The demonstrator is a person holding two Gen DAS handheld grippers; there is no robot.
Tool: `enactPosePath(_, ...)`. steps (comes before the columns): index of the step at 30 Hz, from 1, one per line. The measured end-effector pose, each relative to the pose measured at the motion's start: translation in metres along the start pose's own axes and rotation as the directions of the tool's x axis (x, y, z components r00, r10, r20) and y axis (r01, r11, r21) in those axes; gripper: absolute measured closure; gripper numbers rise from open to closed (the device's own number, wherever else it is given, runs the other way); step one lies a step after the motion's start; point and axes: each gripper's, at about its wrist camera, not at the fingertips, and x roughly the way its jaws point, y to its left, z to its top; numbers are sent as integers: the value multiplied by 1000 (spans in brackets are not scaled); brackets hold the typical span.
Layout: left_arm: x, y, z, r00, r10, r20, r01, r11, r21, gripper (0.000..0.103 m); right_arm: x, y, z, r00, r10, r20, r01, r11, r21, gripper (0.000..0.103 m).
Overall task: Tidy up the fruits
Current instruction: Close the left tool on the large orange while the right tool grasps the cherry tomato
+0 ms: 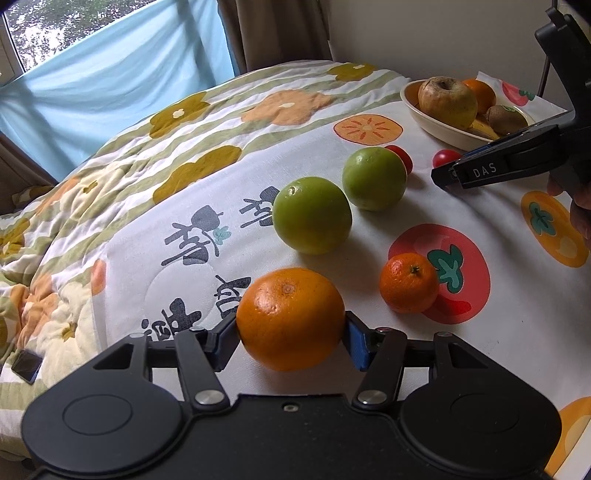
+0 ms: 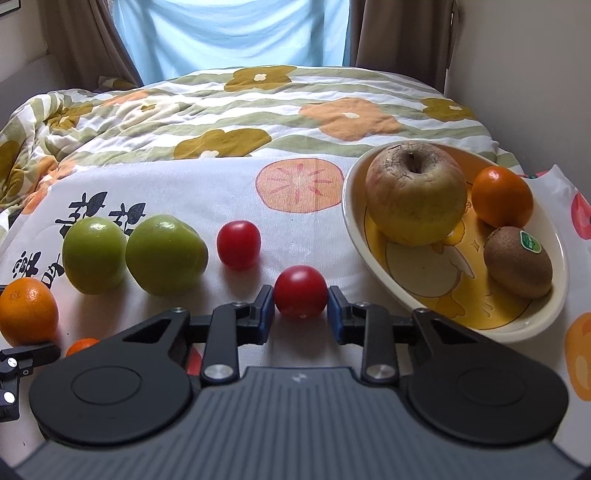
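Note:
My left gripper [image 1: 291, 334] is shut on a large orange [image 1: 291, 317] resting on the printed cloth. A small tangerine [image 1: 408, 282] lies to its right, two green fruits [image 1: 312, 219] [image 1: 373, 178] beyond. My right gripper [image 2: 300, 308] has its jaws touching both sides of a red cherry tomato [image 2: 300, 291] on the cloth. A second tomato [image 2: 238, 244] lies farther back. The cream oval bowl [image 2: 380, 280] at the right holds a yellow apple [image 2: 415, 194], an orange [image 2: 502, 195] and a kiwi [image 2: 519, 262]. The right gripper also shows in the left wrist view [image 1: 448, 177].
The cloth lies on a bed with a flowered quilt [image 2: 221, 110]. A blue curtain [image 2: 236, 33] and window are behind. A wall runs along the right side. A dark phone [image 1: 26, 365] lies on the quilt at the left.

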Motion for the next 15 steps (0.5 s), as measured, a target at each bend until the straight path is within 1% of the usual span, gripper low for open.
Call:
enactPosePath(7,-21,-3,7,999,50,19,-49,997,-63,40,-18,-8,3,999,32,19,-32,999,-3,58)
enactPosePath(15,-57,-20,27,992,115,58,-106,985,-137,40,-54,-29,12,997,67,42,-66,998,-22,58)
